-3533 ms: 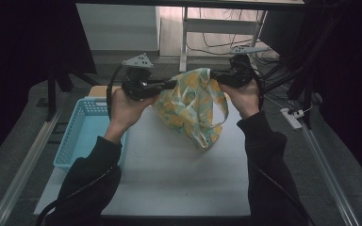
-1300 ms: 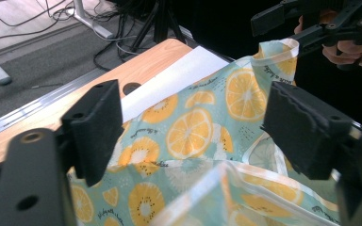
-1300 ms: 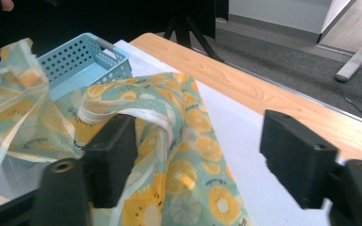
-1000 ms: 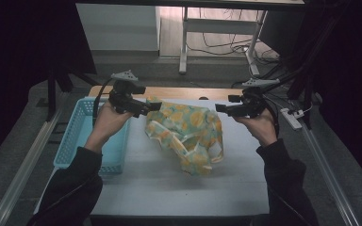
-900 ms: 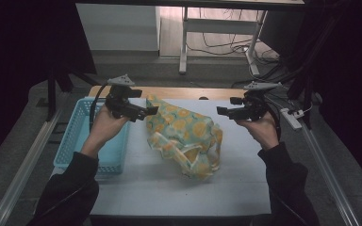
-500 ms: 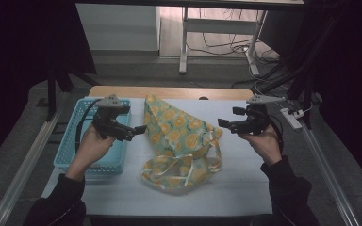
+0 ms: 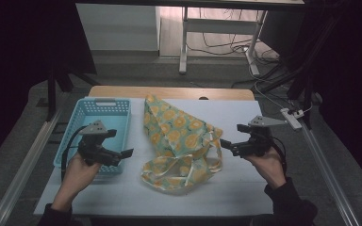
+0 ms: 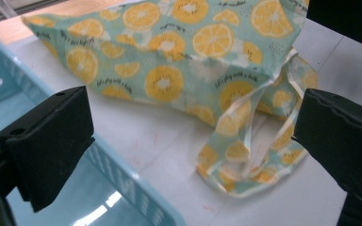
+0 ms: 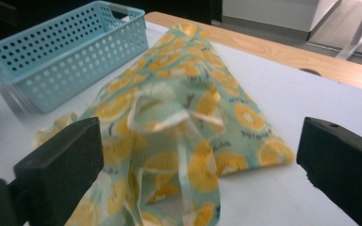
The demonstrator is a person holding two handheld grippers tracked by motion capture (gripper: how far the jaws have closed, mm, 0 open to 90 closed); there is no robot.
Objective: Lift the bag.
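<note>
Hands (image 7: 78,169) level (tools agape) flanking bag (image 7: 179,141).

One bag (image 7: 181,141) with an orange-slice print lies on the tabletop (image 7: 245,188). One blue basket (image 7: 104,123) sits beside it. Two tools: the left tool (image 7: 128,153) and the right tool (image 7: 225,143), one in each of two hands.

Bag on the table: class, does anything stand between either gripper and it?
Nothing visible does. The bag lies crumpled on the white table, with bare tabletop between it and the right gripper. The left gripper is over the basket edge, open towards the bag.
</note>
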